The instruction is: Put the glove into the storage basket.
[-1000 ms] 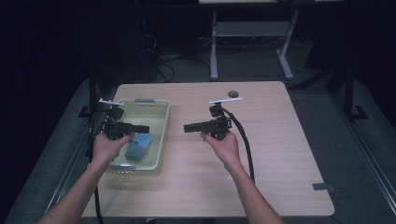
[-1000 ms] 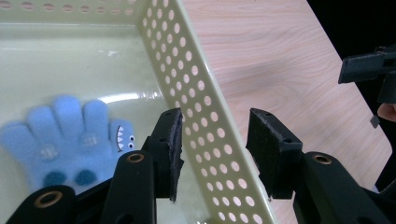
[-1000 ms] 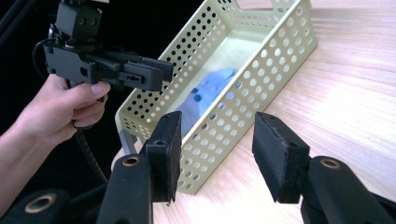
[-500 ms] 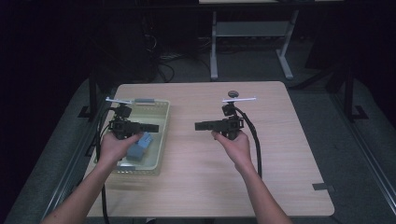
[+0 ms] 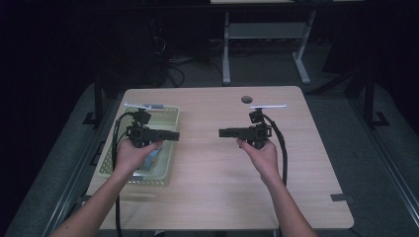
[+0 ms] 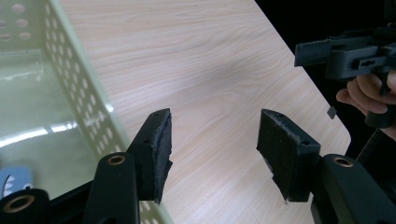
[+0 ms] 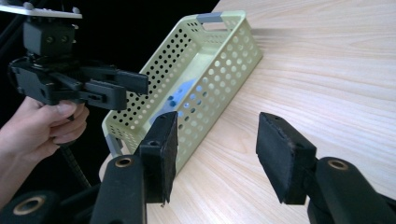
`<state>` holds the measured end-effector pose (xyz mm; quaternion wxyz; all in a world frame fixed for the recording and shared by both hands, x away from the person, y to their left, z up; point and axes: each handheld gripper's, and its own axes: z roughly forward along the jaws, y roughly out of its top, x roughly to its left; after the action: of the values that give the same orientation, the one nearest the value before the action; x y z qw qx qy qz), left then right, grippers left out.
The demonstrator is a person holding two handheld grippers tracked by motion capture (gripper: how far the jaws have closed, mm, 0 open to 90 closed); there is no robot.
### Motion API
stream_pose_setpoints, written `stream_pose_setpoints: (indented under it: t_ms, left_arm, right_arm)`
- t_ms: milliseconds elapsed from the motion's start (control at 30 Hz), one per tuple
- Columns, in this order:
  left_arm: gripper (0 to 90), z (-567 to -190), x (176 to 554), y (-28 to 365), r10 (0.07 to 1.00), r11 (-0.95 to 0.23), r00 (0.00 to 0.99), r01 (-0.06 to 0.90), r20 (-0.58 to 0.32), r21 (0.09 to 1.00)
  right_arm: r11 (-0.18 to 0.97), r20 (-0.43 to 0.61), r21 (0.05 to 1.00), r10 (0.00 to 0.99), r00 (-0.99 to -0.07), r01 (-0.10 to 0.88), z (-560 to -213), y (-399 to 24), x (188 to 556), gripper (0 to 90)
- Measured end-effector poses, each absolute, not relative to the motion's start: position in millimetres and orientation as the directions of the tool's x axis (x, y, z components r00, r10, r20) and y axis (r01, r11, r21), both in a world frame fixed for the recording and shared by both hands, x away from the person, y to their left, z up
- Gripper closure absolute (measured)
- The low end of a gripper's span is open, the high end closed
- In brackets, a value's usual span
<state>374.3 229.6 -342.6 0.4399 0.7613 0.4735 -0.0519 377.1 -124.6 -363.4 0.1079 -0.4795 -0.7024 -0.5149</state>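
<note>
A pale green perforated basket (image 5: 109, 167) stands at the table's left, with a blue object (image 5: 154, 153) lying in it. My left gripper (image 5: 175, 135) hovers at the basket's right rim and points right. In the left gripper view its jaws (image 6: 212, 149) stand open and have just been opening, with bare table between them, the basket wall (image 6: 79, 88) to the left and the blue object (image 6: 13, 181) low in the corner. My right gripper (image 5: 222, 132) faces it over the table's middle. Its jaws (image 7: 215, 149) are open and empty and have just been opening; beyond them are the basket (image 7: 219, 60) and the left gripper (image 7: 93, 86).
The wooden table (image 5: 212, 197) has a round dark hole (image 5: 246, 99) near its far edge and a bit of tape (image 5: 341, 197) at the near right. A white desk frame (image 5: 227, 49) and cables lie on the dark floor beyond. Cables trail from both grippers along the forearms.
Both hands have shifted to the right across the table. The left gripper has come from over the basket to its right rim. Both pairs of jaws look a little wider.
</note>
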Motion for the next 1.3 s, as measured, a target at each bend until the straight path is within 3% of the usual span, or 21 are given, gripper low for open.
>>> stream_pose_setpoints:
  t_ms: [1300]
  left_arm:
    - [31.7,-347,358,170,0.558,-0.202,0.634,0.729,-0.535,0.654]
  right_arm:
    - [-0.062,0.642,0.604,0.629,-0.439,0.794,-383,-182,355,36.0]
